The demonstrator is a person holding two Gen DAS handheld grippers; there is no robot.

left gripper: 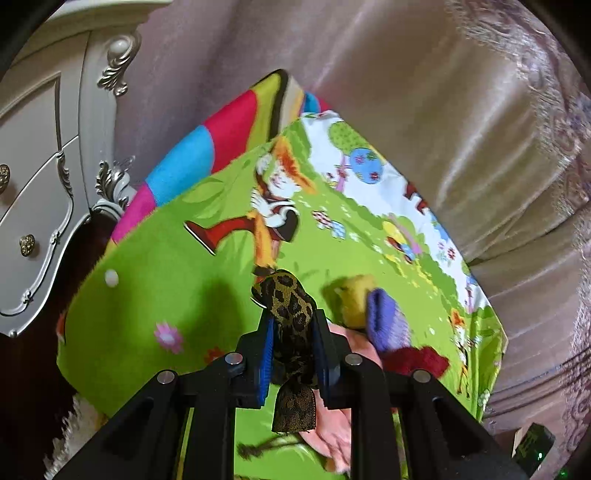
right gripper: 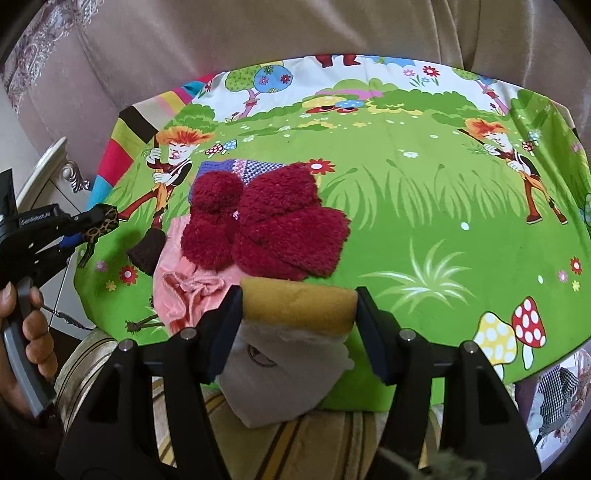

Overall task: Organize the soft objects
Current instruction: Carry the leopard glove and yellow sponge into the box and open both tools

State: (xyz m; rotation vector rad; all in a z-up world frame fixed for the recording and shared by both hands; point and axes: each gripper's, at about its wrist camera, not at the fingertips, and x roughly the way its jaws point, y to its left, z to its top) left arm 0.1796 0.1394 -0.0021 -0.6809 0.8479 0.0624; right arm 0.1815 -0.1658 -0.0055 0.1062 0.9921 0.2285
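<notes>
**Soft goods sorting: two items in grip, pile still on the cloth**

Item 1. Right gripper (right gripper: 299,306): jaws about half open, closed against the two ends of a yellow and white plush piece (right gripper: 295,306). The piece sits at the near edge of the cartoon-print cloth (right gripper: 424,206), its white part hanging down toward a striped cushion (right gripper: 295,443) below.

Item 2. Left gripper (left gripper: 293,332): jaws nearly closed, pinching a leopard-print fabric strip (left gripper: 290,306). The strip stands up past the fingertips and its other end hangs below them, clear of the cloth. A person's hand (right gripper: 26,321) works the handle.

Item 3. Pile, mid-cloth, just beyond both grippers: pink garment (right gripper: 192,280) at the bottom, dark red fluffy items (right gripper: 280,229) on top, a purple knit piece (right gripper: 236,170) behind, a dark brown piece (right gripper: 146,251) at the left side.

Item 4. Beyond: beige upholstery (right gripper: 258,29); a white carved cabinet (left gripper: 44,184) beside the cloth.

Step in hand, as judged: both pieces picked and ready for carrying. Next move calls for taking each to a bare patch of the cloth and releasing without dragging the pile.
</notes>
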